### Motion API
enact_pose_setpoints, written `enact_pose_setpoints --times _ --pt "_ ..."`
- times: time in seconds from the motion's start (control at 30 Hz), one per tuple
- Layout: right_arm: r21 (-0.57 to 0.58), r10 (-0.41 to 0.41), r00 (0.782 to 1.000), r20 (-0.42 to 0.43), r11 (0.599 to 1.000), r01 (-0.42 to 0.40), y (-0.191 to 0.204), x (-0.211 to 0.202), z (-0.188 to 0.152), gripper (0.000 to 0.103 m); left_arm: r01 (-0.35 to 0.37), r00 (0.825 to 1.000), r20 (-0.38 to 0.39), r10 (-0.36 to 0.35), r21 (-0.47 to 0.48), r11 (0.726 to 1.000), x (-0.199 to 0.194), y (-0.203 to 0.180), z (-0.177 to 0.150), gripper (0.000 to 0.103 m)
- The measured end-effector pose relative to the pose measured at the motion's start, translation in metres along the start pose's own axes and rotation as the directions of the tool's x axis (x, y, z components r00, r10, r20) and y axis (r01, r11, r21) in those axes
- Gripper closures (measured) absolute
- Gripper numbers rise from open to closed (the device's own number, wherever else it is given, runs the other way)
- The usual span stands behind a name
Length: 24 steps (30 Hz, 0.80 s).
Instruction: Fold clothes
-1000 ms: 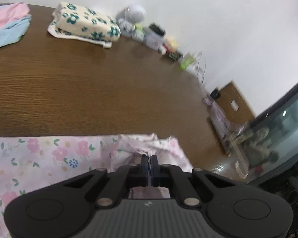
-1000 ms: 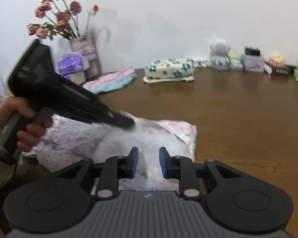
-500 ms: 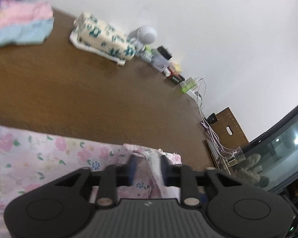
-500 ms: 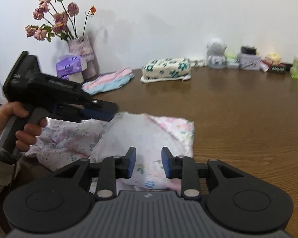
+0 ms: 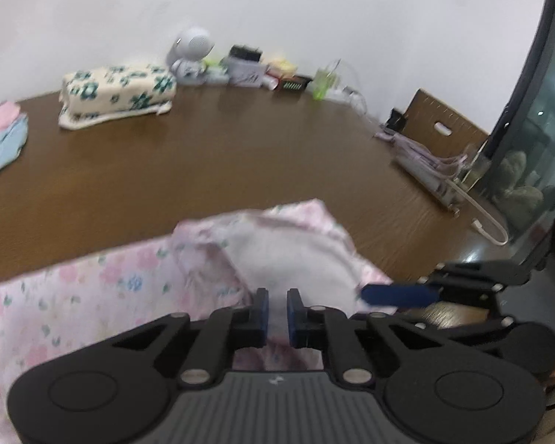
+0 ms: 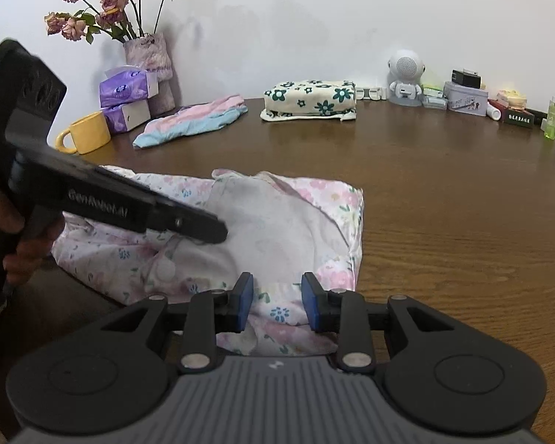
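Observation:
A pink floral garment (image 6: 277, 218) lies partly folded on the brown table (image 6: 444, 192), its pale inner side turned up. My right gripper (image 6: 277, 305) is open over the garment's near hem, with floral cloth showing between its blue pads and nothing gripped. My left gripper (image 6: 188, 222), held by a hand, reaches in from the left with its tip low over the garment's middle. In the blurred left wrist view the left gripper (image 5: 277, 312) is open by a narrow gap above the garment (image 5: 277, 255), and the right gripper's blue pad (image 5: 399, 294) shows at the right.
At the back of the table are a folded cream floral cloth (image 6: 309, 100), folded pink and blue clothes (image 6: 192, 120), a yellow mug (image 6: 87, 138), tissue packs (image 6: 127, 90), a vase of roses (image 6: 150, 70), a robot-shaped speaker (image 6: 405, 74) and small tins (image 6: 466, 98).
My left gripper has let go of the garment's fold, opened and swung right. My right gripper has opened wider over the near hem. A flap now lies folded over with the pale side up.

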State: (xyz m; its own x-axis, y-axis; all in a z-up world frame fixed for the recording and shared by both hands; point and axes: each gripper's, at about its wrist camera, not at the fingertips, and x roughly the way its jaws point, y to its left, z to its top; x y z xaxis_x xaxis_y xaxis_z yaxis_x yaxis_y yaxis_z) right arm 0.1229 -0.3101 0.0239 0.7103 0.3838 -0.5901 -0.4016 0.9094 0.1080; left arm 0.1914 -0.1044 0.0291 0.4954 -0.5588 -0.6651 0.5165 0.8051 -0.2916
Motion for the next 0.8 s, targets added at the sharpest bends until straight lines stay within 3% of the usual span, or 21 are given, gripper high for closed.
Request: enact_pose_setpoints --times 0.1,0.2,0.3,0.37,0.57,0.8 --pt "-0.008 0.011 1.000 0.002 1.000 -0.011 -0.001 -0.002 0.003 0.073 0.011 1.000 0.009 -0.011 -0.023 1.000 -0.003 0.006 -0.003 0.094" --pt "0.057 0.057 0.996 0.066 0.996 -0.061 -0.015 -0.015 0.015 0.074 0.050 0.997 0.055 -0.049 -0.022 0.998 -0.014 0.006 0.003 0.087" --pt "0.083 -0.005 0.992 0.127 0.996 -0.006 -0.027 -0.017 0.032 0.074 0.046 0.991 0.129 -0.045 -0.005 0.999 -0.024 0.004 0.020 0.085" --pt "0.083 -0.044 0.989 0.138 0.996 0.033 -0.033 -0.006 0.043 0.075 0.001 0.987 0.159 -0.002 0.006 1.000 -0.020 0.004 0.031 0.085" --pt "0.105 -0.036 0.997 0.064 0.994 0.029 -0.045 0.035 0.057 0.085 -0.082 0.992 0.100 0.081 0.007 0.997 0.010 0.016 0.034 0.087" --pt "0.106 -0.021 1.000 -0.004 0.994 0.022 -0.045 0.056 0.051 0.087 -0.066 0.995 0.069 0.067 -0.020 0.998 0.016 0.030 0.018 0.090"
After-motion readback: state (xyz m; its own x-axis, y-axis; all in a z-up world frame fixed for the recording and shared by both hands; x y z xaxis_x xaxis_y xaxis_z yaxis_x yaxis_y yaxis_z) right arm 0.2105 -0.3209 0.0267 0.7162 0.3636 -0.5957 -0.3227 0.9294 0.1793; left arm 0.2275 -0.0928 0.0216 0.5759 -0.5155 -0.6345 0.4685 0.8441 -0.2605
